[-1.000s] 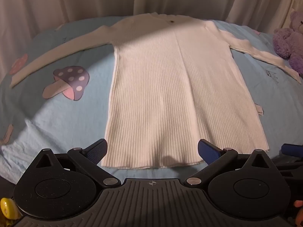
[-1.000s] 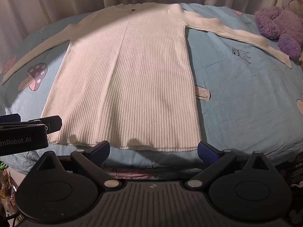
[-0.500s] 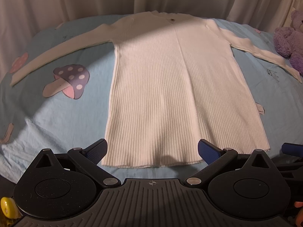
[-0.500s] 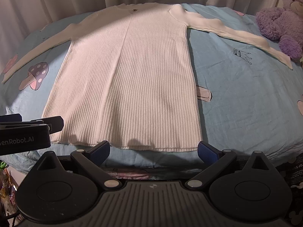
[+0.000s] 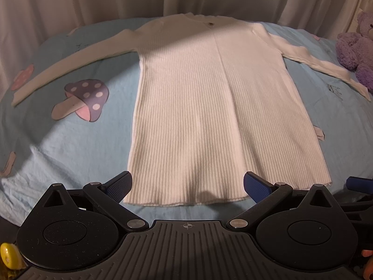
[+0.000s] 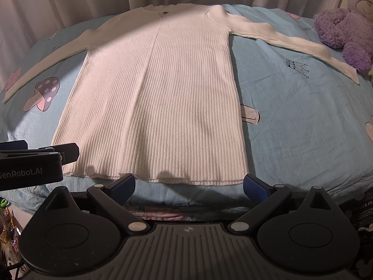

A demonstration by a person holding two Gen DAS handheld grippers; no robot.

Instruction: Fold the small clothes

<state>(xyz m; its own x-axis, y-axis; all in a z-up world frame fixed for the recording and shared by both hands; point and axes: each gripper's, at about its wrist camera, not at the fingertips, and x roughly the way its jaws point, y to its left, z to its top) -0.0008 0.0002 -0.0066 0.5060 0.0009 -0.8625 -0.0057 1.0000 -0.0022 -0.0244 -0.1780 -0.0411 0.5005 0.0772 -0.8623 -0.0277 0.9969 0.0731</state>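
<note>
While the white ribbed sweater point(image 5: 209, 107) lies flat, unfolded, both the left gripper point(image 5: 187, 184) and right gripper point(image 6: 188, 184) hover spread and empty at its hem; folding hasn't begun, next likely pinching a sleeve or hem corner

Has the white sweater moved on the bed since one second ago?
No. In both wrist views the white sweater keeps its place beside the printed mushroom on the blue sheet; only the cameras drifted slightly.
</note>
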